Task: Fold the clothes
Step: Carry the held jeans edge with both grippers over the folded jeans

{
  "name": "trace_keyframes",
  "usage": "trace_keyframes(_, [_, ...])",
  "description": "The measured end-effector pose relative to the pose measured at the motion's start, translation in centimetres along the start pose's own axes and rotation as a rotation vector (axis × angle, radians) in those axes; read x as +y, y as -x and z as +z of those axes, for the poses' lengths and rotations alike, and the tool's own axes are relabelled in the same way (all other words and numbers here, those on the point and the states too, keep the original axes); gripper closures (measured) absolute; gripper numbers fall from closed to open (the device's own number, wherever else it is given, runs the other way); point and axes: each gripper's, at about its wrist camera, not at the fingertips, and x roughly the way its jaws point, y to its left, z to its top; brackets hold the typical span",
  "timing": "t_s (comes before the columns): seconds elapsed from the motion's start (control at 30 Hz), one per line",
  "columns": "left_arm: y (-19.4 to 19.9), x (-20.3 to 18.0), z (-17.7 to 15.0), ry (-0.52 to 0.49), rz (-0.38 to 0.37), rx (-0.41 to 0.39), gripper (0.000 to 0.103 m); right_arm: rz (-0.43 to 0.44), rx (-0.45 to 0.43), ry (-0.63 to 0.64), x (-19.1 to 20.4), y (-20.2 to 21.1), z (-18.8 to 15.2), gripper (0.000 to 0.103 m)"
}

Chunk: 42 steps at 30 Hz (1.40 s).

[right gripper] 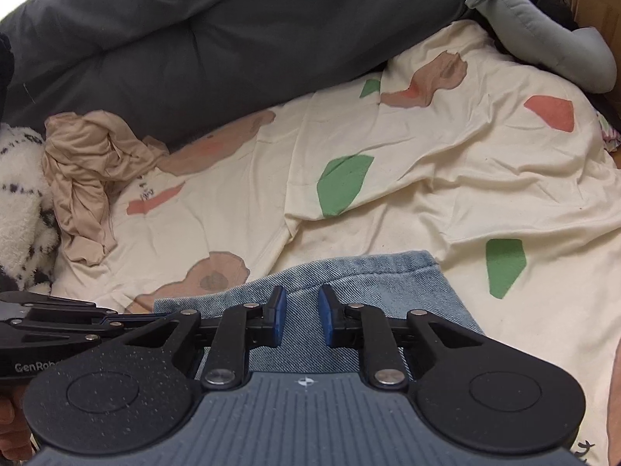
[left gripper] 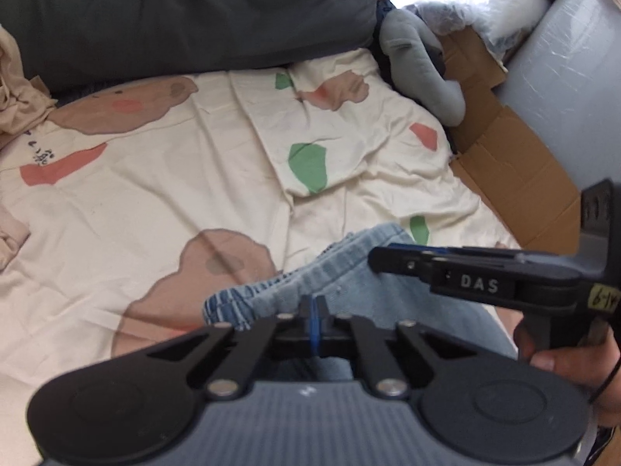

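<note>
I see a bed covered by a cream sheet (right gripper: 446, 178) printed with green, coral and brown shapes, creased all over. A dark grey duvet (left gripper: 186, 19) is heaped along its far side. At the far right corner a grey plush toy (left gripper: 423, 66) lies against flattened cardboard (left gripper: 512, 171), with a pale grey panel (left gripper: 562, 62) beyond. Strong light washes out the top right of my left view. A fluffy white-and-black throw (right gripper: 19, 202) sits at the left edge.
</note>
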Motion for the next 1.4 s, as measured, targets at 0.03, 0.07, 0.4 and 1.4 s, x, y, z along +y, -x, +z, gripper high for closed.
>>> trace_keyframes(0.03, [-0.3, 0.2, -0.1, 0.000, 0.001, 0.008, 0.100, -0.009, 0.013, 0.008, 0.2, -0.6, -0.1, 0.080])
trace_keyframes(0.07, [-0.6, 0.4, -0.1, 0.001, 0.000, 0.014, 0.100, -0.018, 0.023, 0.015, 0.4, -1.1, -0.2, 0.080])
trace_keyframes(0.4, [-1.7, 0.5, -0.1, 0.040, 0.015, 0.011, 0.100, -0.092, 0.010, -0.031, 1.5, -1.6, -1.3, 0.079])
trace_keyframes(1.4, [-1.0, -4.7, -3.2, -0.145, 0.061, 0.098, 0.100, -0.106, -0.124, 0.074, -1.8, 3.3, -8.4, 0.063])
